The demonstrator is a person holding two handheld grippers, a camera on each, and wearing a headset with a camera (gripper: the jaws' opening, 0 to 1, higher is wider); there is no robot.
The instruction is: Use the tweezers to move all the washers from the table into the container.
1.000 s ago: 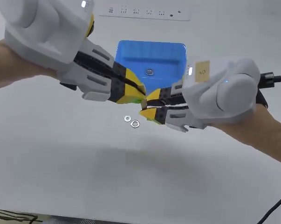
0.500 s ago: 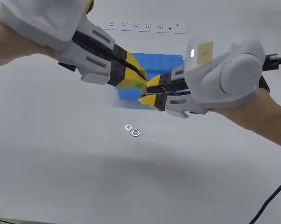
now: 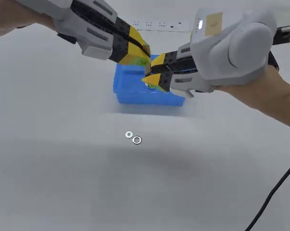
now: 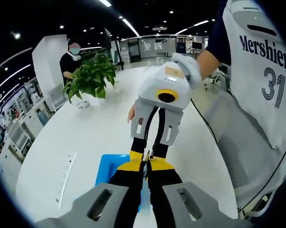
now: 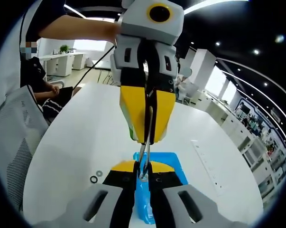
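Washers (image 3: 137, 140), two of them, lie touching or nearly so on the bare table (image 3: 63, 183). They sit on the person's side of the blue container (image 3: 135, 96), apart from its near wall, with open surface all round. Above the container the two grippers meet tip to tip. The left gripper (image 3: 144, 57) is clenched on the tweezers (image 5: 145, 137), whose long axis runs down from its jaws into the right gripper (image 3: 149, 79), itself clenched on the tips. Whether the tips carry a washer is too small to tell. The next pick probably calls for a descent toward the person, both grippers about equally near. A power strip (image 3: 157, 23) lies at the far edge.
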